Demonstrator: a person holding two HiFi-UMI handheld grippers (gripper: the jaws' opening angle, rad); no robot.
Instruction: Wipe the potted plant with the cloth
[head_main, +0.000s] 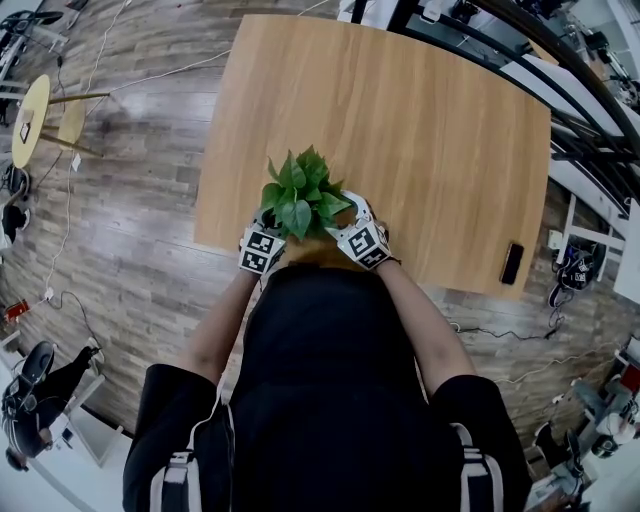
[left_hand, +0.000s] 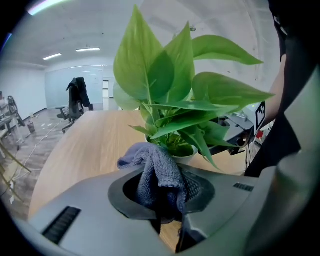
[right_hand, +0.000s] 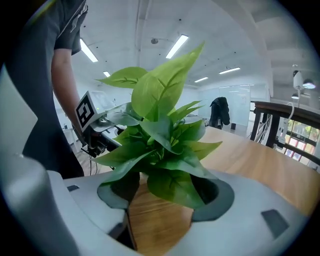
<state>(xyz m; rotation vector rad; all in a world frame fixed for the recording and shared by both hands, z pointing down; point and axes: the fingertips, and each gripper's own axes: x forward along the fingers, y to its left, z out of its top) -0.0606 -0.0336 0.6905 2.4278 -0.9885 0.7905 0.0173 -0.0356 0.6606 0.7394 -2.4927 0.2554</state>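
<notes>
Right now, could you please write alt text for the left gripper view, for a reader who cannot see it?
The left hand-held gripper clamps a bunched grey-blue cloth in its jaws, close in front of a broad-leaved green potted plant. The plant stands on a light wooden table in a bright office.

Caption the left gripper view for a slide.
Left tongs clamp a grey cloth close to the potted plant on a wooden table.
</notes>
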